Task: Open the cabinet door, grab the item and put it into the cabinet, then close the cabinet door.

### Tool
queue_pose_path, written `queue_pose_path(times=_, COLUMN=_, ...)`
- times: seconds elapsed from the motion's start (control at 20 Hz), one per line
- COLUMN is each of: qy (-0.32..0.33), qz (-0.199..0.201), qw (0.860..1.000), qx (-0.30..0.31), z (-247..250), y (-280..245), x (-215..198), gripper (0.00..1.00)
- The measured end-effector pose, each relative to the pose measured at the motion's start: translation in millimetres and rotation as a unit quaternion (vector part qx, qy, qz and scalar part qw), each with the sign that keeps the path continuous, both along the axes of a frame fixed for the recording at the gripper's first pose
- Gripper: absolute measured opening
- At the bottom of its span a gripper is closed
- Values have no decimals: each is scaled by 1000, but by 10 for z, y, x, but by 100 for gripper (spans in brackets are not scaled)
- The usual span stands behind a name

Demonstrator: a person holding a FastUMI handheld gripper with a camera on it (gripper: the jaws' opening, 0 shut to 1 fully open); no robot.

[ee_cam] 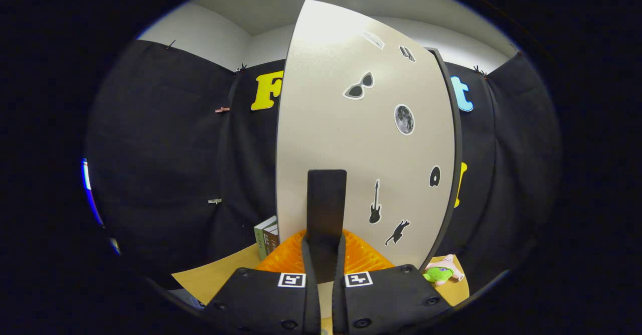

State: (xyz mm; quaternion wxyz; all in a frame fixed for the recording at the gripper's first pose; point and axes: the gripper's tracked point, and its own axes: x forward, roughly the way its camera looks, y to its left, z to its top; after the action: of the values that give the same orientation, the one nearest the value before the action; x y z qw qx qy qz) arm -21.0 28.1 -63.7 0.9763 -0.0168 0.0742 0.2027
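Gripper (325,260) fingers clamp the dark handle (326,209) of the sticker-covered cabinet door (351,139) above an orange mat (363,257).

cabinet door (351,139): 1
stickers on door: 7
books (266,237): 2
plush toy (441,271): 1
orange mat (361,257): 1

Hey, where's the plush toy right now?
In the gripper view, the plush toy lies on the table, just right of the tool and beside the lower right corner of the cabinet door. The tool's fingers grip the black handle.
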Motion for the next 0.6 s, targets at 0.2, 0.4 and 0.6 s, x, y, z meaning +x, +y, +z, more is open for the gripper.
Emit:
queue_pose_path(times=0.2, qy=0, qz=7, qw=1000, qx=5, z=61, y=-364, x=-163, gripper=13)
queue_pose_path(times=0.4, qy=-1, qz=-3, qw=1000, qx=1, z=122, y=-864, x=-382, gripper=13)
queue_pose_path(times=0.6, qy=-5, qz=-42, qw=999, qx=-3, z=185, y=-1405, x=-449, gripper=13)
